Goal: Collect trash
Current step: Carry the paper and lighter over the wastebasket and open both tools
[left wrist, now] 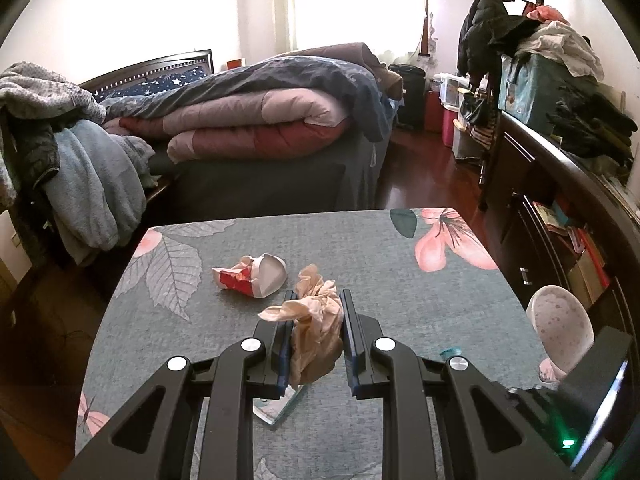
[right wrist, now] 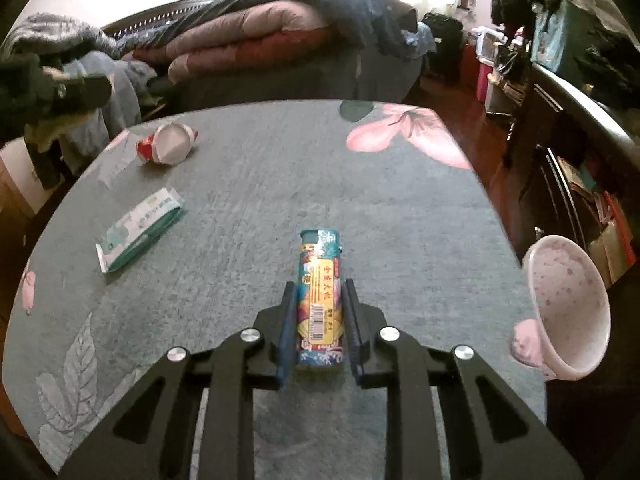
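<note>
My left gripper [left wrist: 317, 298] is shut on a crumpled beige tissue [left wrist: 314, 320] and holds it above the grey floral table [left wrist: 400, 300]. A crushed red and white paper cup [left wrist: 252, 276] lies on the table just beyond it, to the left; it also shows in the right wrist view [right wrist: 168, 144]. My right gripper [right wrist: 318, 288] is shut on a colourful printed lighter [right wrist: 320, 296], which points forward between the fingers. A white and teal tissue packet [right wrist: 140, 228] lies on the table to the left of the right gripper.
A pink speckled bowl-shaped bin [right wrist: 568, 304] stands at the table's right edge, also in the left wrist view [left wrist: 560, 328]. A bed with piled quilts [left wrist: 256, 120] is behind the table. A dark cabinet with clothes [left wrist: 560, 140] runs along the right.
</note>
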`<state>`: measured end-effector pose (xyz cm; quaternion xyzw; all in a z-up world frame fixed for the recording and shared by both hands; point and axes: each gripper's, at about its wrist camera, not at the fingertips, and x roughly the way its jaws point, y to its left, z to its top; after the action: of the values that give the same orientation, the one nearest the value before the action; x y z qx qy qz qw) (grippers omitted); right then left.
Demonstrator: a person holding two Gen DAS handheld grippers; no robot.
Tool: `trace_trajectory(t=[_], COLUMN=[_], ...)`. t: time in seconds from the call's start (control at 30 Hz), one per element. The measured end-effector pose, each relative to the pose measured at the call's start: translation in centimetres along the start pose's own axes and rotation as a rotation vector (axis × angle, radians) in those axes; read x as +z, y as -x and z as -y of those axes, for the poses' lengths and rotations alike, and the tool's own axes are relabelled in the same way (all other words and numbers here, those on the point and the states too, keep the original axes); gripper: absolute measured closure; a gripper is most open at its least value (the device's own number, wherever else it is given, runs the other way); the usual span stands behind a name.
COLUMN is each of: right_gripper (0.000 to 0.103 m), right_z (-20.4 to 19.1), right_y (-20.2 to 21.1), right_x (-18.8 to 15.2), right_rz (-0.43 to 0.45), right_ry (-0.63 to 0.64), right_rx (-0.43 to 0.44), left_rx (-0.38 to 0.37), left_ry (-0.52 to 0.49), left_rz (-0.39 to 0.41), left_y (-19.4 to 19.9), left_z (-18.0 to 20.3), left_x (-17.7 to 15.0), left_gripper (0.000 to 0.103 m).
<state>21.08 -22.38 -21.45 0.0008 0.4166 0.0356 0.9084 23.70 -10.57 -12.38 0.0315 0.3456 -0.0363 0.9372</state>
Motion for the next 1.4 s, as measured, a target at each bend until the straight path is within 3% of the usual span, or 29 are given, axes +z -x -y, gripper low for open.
trace_trajectory(t=[0.3, 0.77, 1.4], right_gripper=[0.08, 0.08, 0.08], right_z=[3.9, 13.4, 27.8], right_y=[4.5, 8.9, 9.5], right_x=[-0.6, -3.0, -7.2], right_rz=[0.077, 0.159, 0.195], right_ry=[-0.066, -0.244, -0.515], right_rx=[0.012, -0.029, -0.188], left_rx=[-0.027, -0.107, -0.275], left_ry=[-0.034, -0.145, -0.353], left_rz=[0.023, 0.054, 0.057], left_y=[1.1, 1.7, 0.3], left_z=[2.9, 12.1, 27.1], left_x=[0.6, 1.6, 1.2], left_gripper=[0.082, 0.082, 0.082])
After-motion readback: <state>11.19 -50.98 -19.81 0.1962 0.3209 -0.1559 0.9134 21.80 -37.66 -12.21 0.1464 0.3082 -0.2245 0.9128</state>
